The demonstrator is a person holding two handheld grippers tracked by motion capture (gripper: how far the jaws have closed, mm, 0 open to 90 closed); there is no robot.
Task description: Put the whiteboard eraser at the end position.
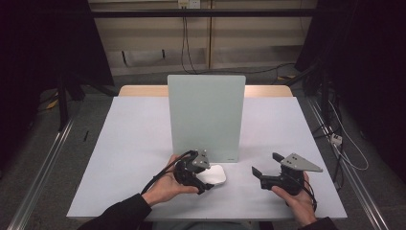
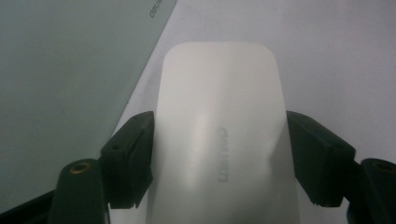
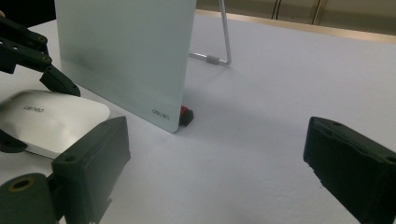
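The left tool (image 1: 203, 181) is closing on the smooth white rounded mouse-like slab (image 1: 211, 174) lying on the white counter (image 1: 129, 143) just beside the upright pale-green board (image 1: 206, 115), risking slipping or toppling it, while the right tool (image 1: 262, 173) is hanging wide open, holding nothing.

One white mouse (image 1: 213, 174), one upright board (image 1: 206, 117), two grippers.

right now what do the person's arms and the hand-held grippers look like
Both sleeves are dark. The left hand-held gripper and right hand-held gripper are black, with blocky jaws, a black cable trailing from each and a grey three-cornered plate on top.
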